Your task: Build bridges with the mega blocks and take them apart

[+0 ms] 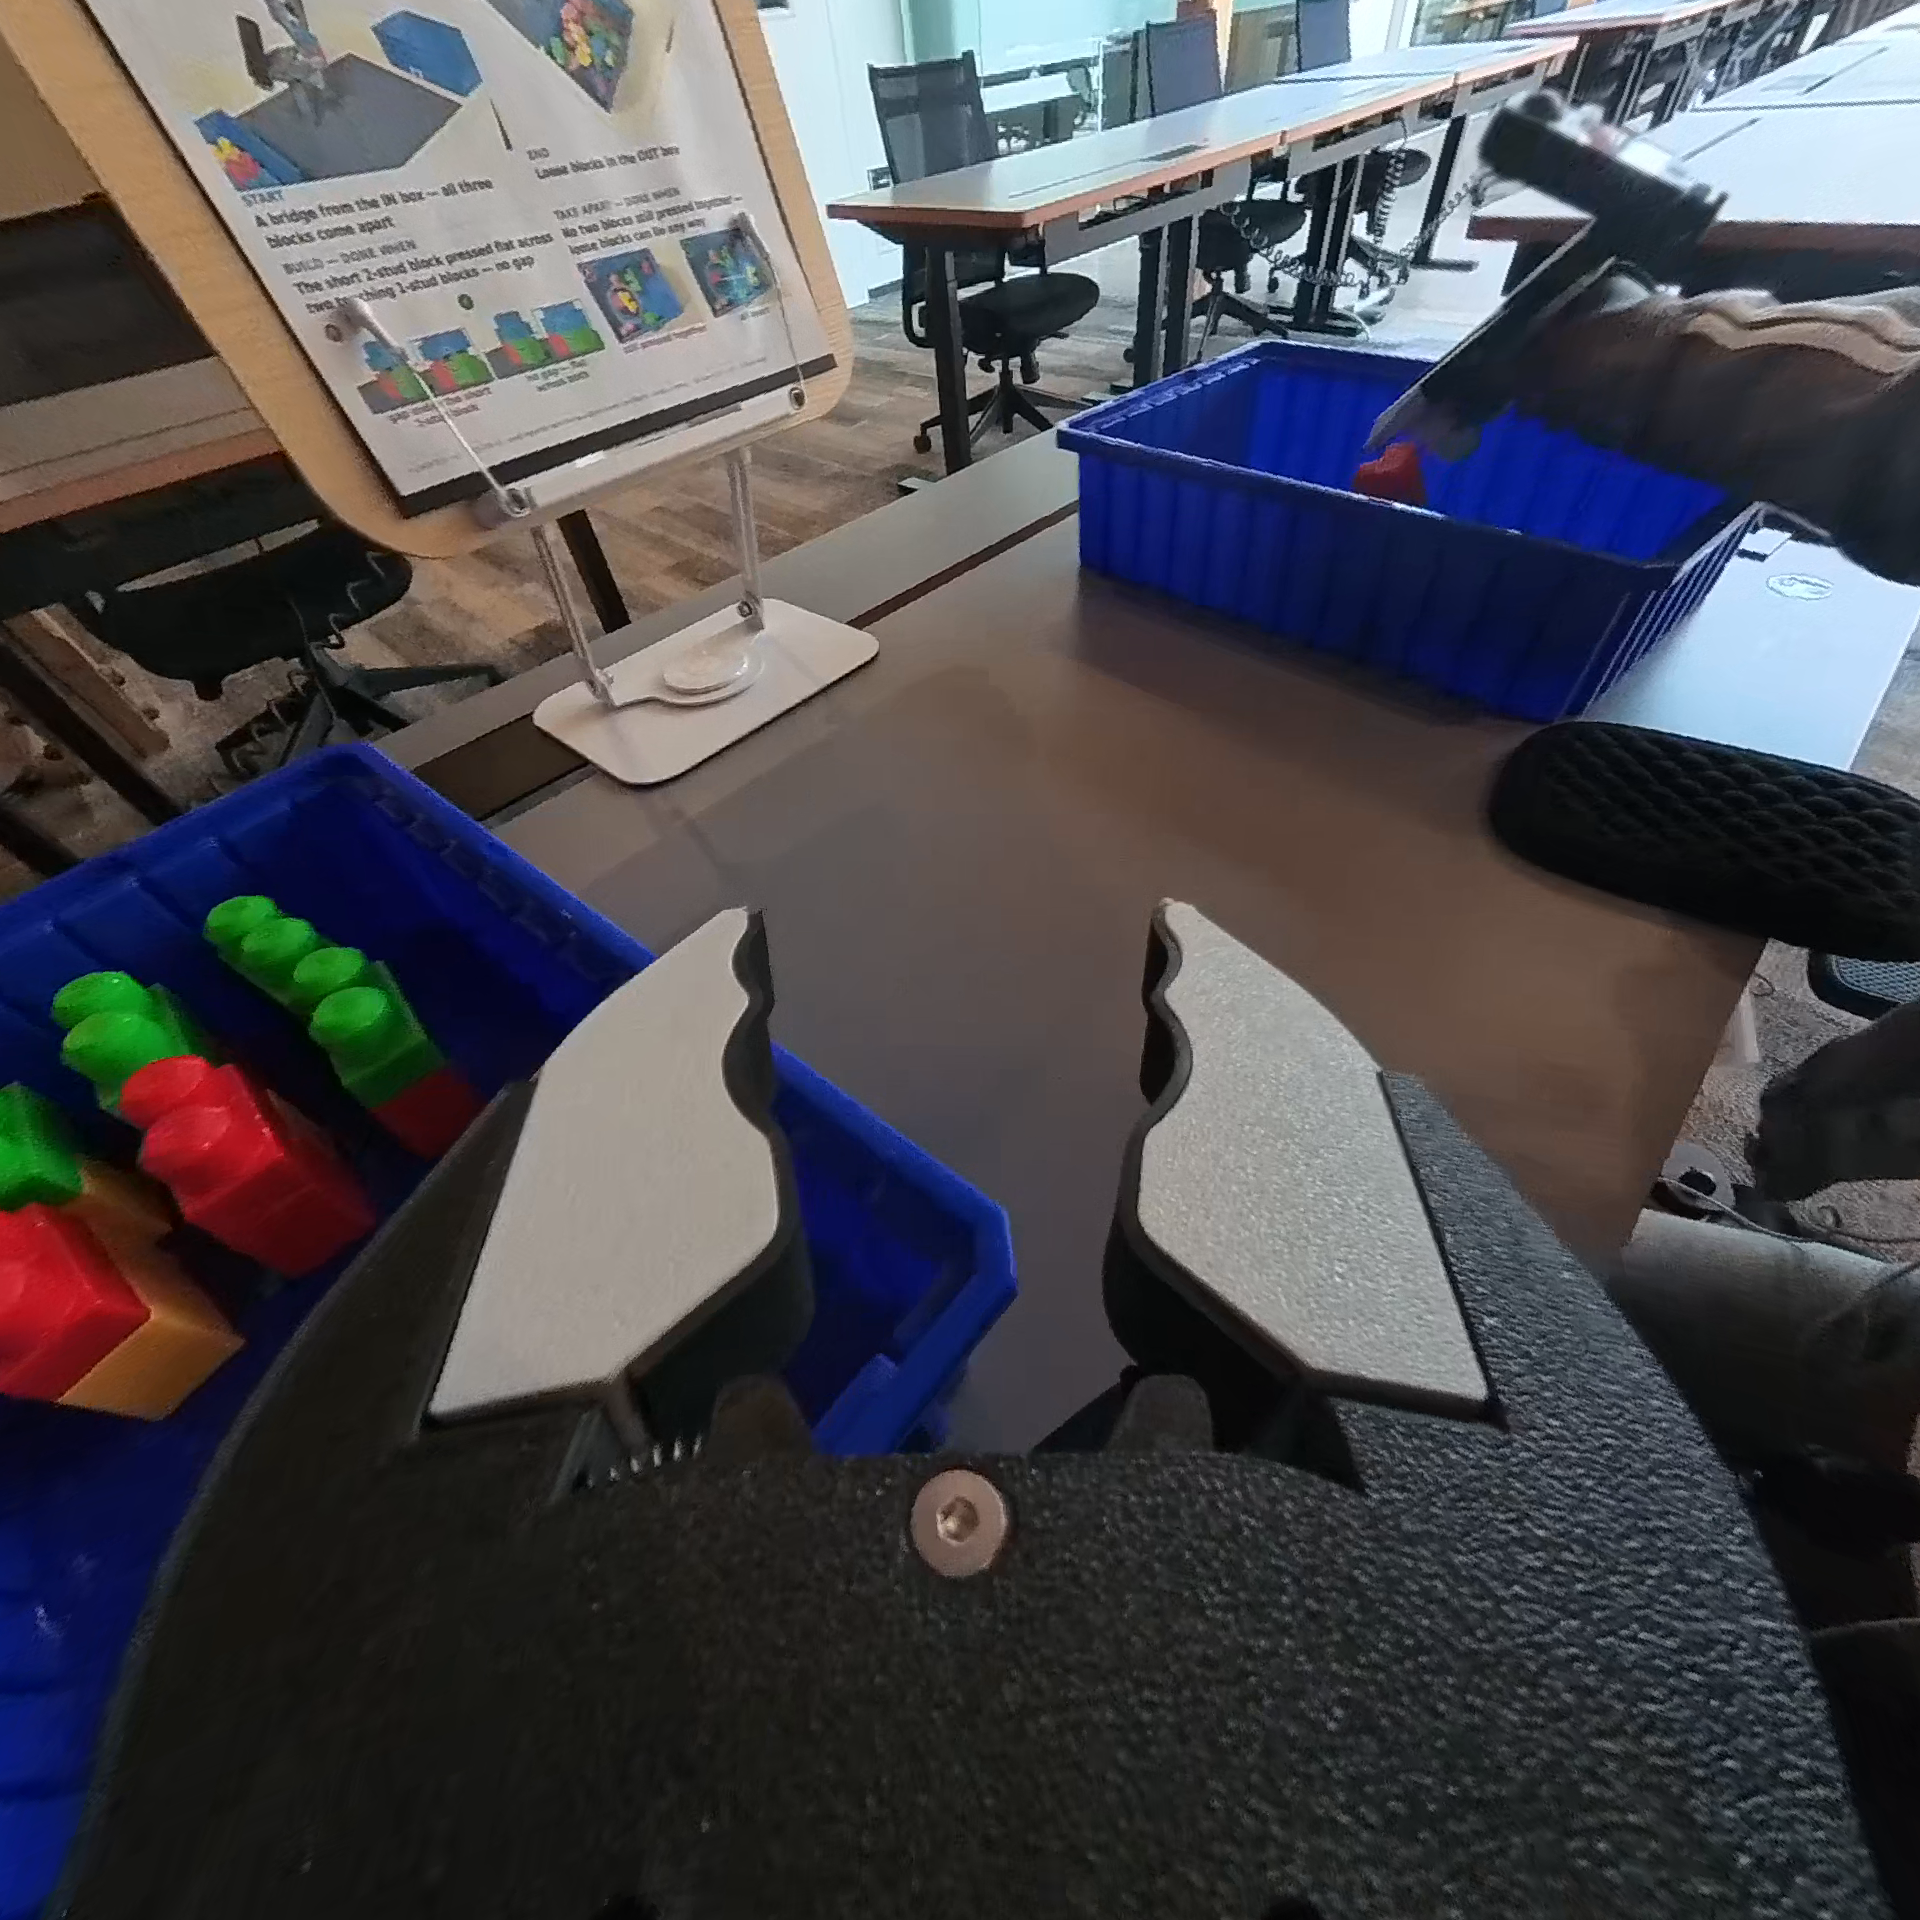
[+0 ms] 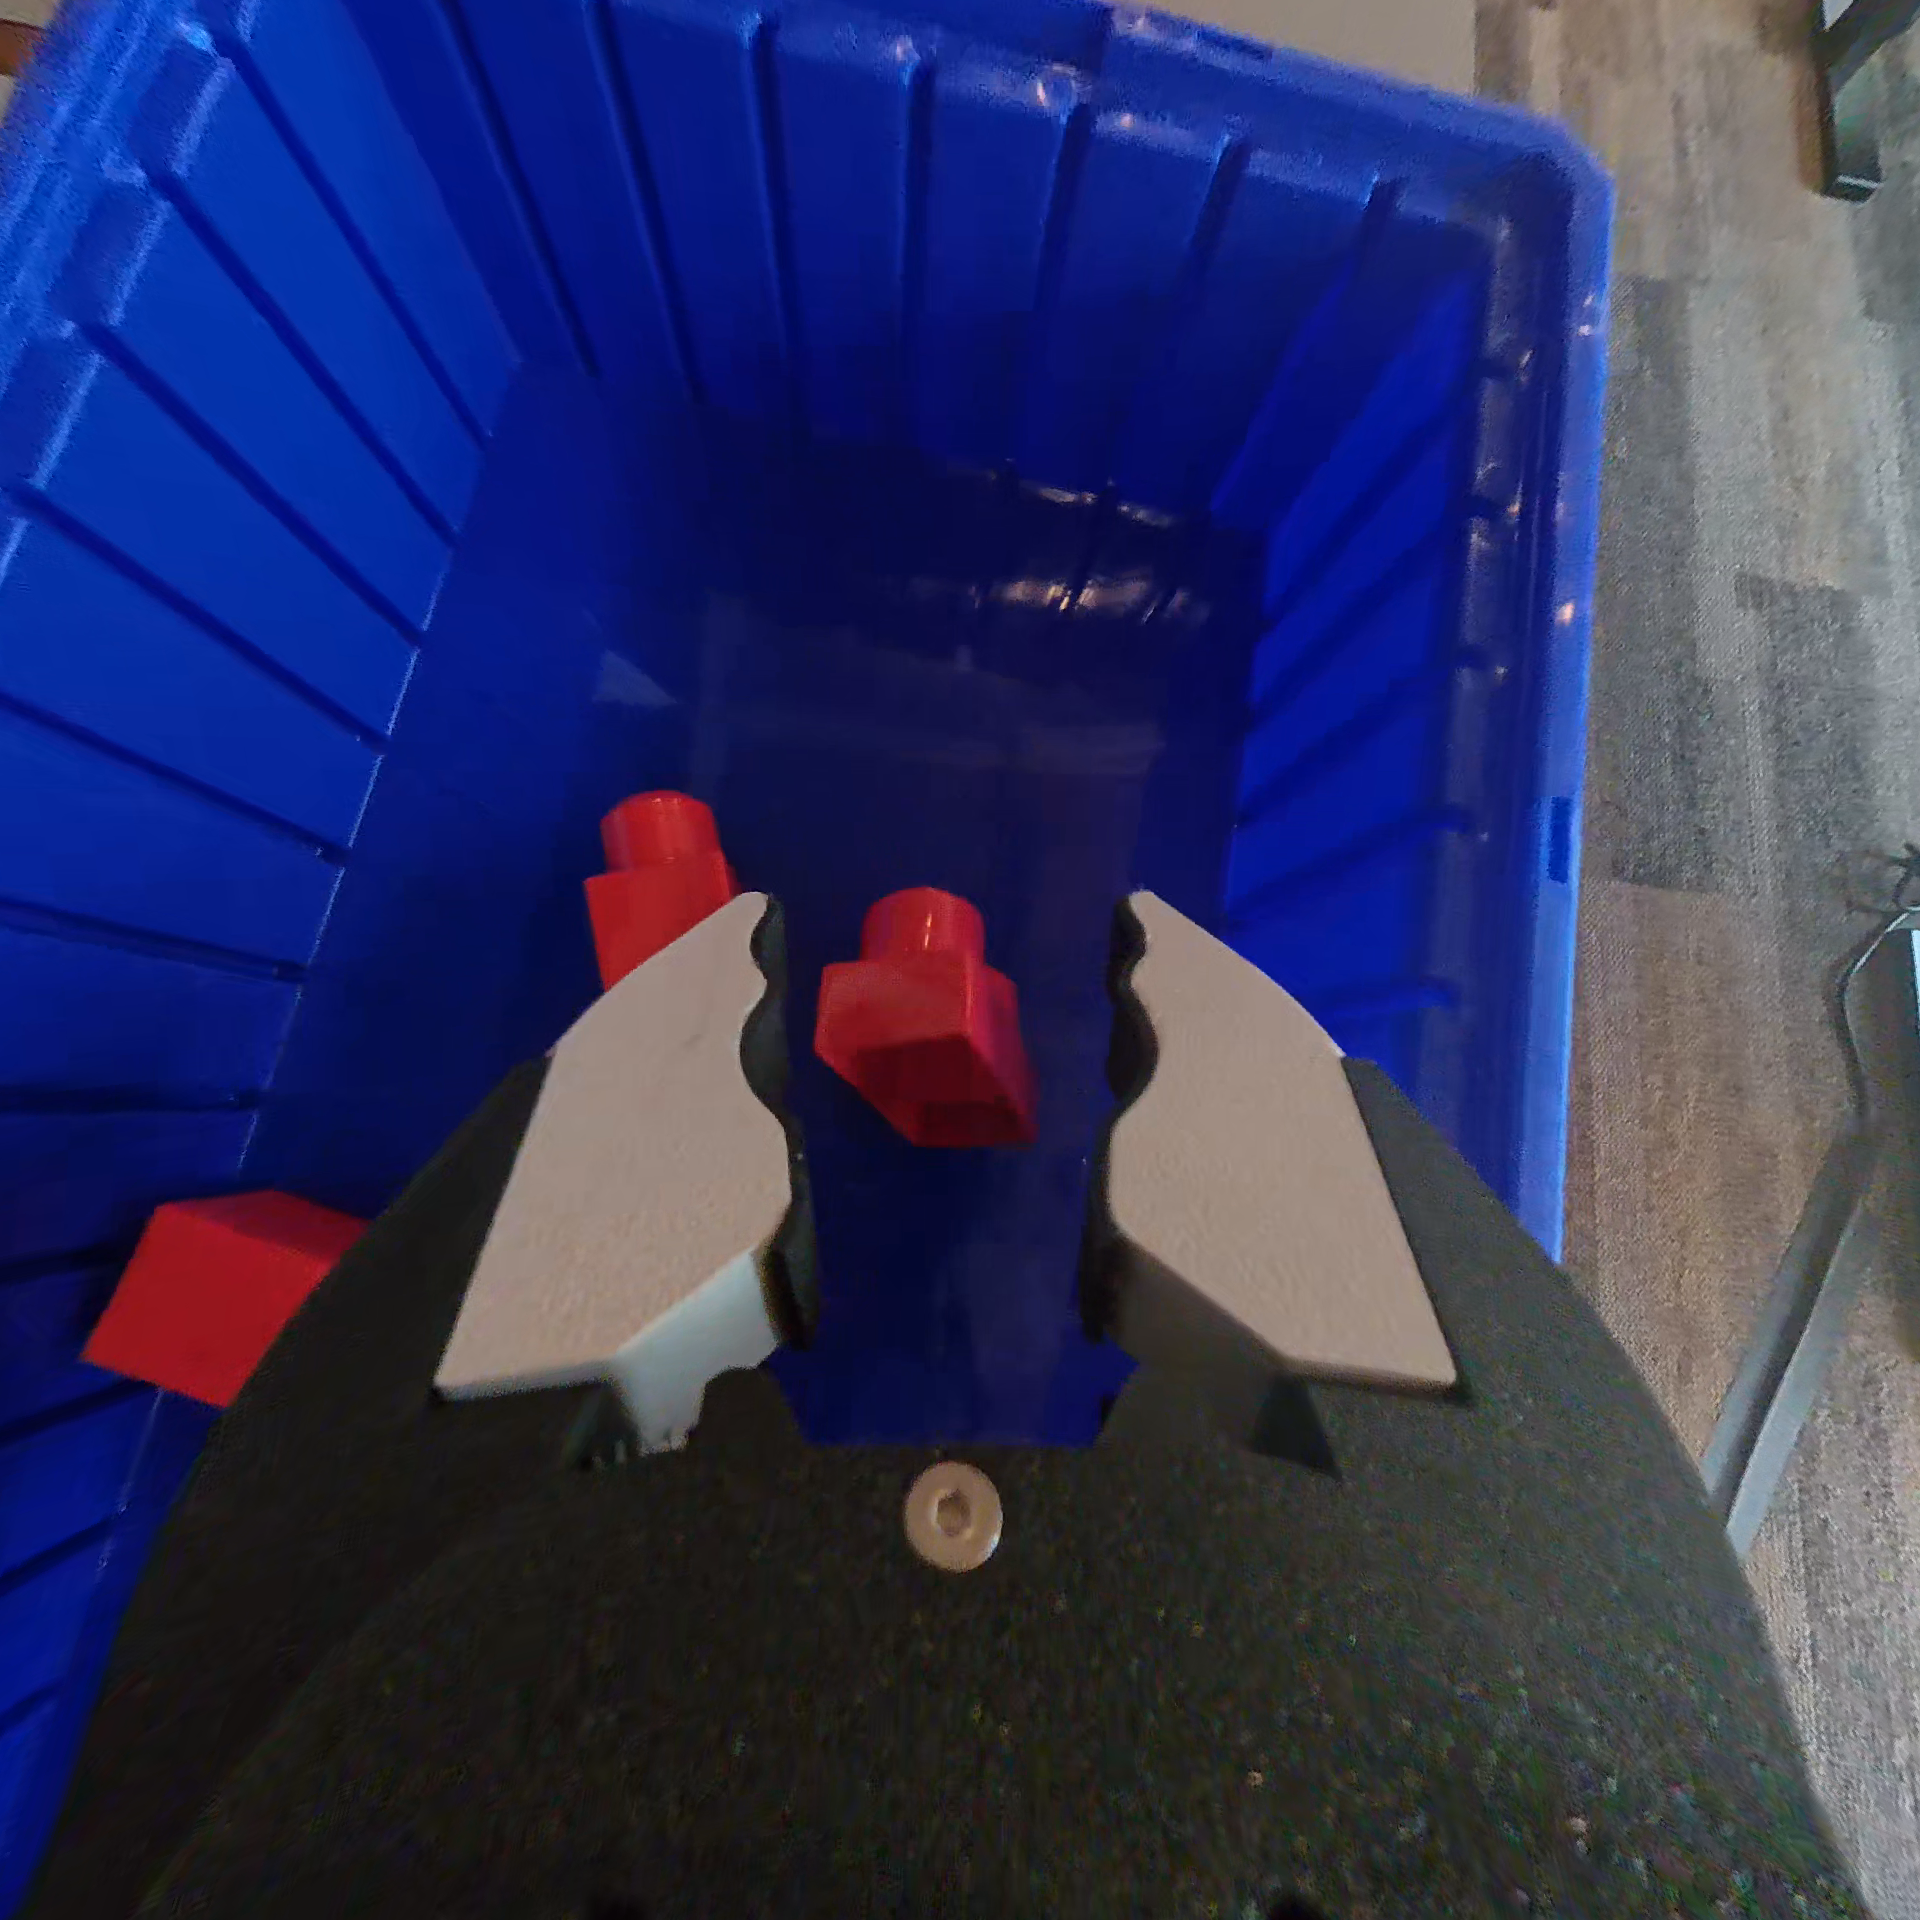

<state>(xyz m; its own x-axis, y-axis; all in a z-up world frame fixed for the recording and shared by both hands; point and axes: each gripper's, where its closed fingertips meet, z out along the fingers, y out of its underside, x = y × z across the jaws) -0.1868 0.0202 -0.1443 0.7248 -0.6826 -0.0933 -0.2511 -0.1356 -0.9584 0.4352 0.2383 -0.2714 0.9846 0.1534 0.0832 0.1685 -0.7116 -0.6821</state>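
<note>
Right wrist view shows the right gripper (image 2: 945, 925), jaws spread, above the blue bin (image 2: 1403, 582), 1 red block (image 2: 920, 1023) loose between them, seemingly just released.

Left view faces across the table (image 1: 1039, 727); right looks closely down into the shared blue bin (image 1: 1299, 540)

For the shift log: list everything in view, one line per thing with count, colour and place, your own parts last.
Near bin: one, blue, left on the table, holding joined green, red and orange blocks.
Far bin: one, blue, right on the table.
Loose blocks: three visible, red, inside the far bin.
Instruction sheet on stand: one, white sheet, wooden board, behind the table.
Table: one, dark.
Office chairs and desks: several, black, background.
Left gripper: open, empty, over the table.
Right gripper: open, above the far bin.
Sleeve: one, brown.
</note>
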